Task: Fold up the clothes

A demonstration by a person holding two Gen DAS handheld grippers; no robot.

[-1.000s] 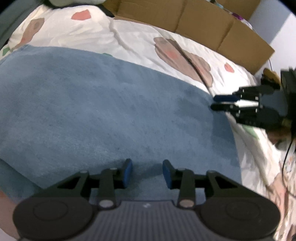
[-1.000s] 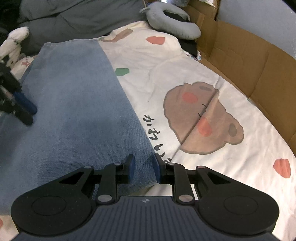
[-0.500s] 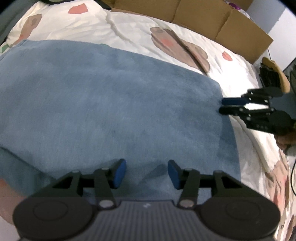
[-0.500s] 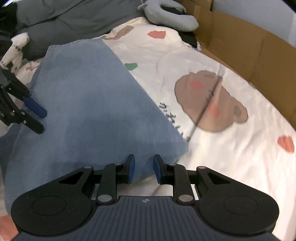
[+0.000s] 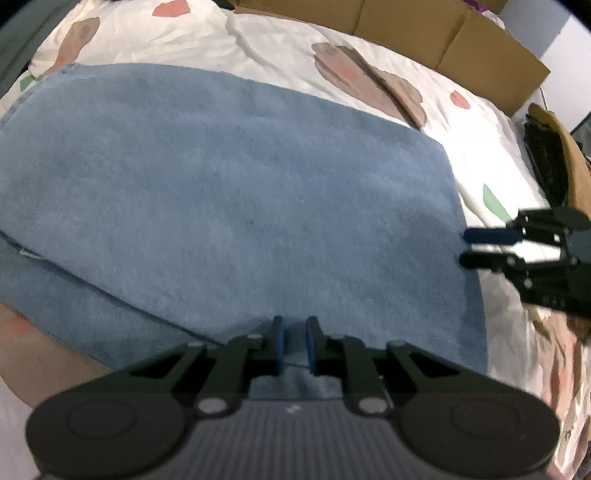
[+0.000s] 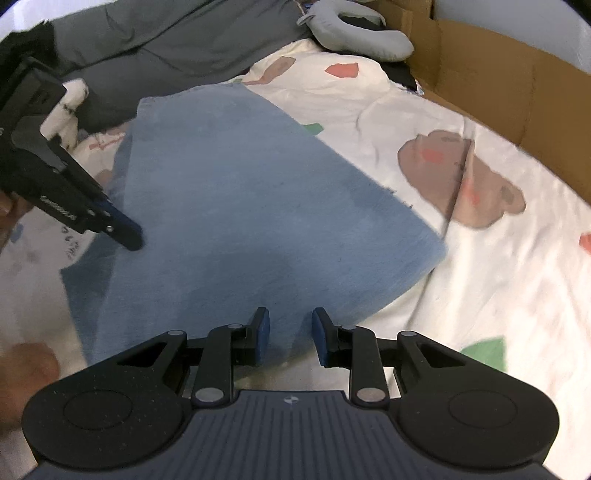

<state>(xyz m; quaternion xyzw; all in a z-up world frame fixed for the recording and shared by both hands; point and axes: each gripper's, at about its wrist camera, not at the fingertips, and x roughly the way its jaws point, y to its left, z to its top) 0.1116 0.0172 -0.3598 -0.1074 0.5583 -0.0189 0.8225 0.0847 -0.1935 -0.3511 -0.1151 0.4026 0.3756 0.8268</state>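
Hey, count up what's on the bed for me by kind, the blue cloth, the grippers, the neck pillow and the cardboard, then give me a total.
Blue cloth: 1
Grippers: 2, left gripper and right gripper
Grey neck pillow: 1
Cardboard along the bed's edge: 1 run of panels
Total: 5

Bedsheet (image 6: 424,122) (bear print), cardboard (image 6: 491,85), pillow (image 6: 362,37).
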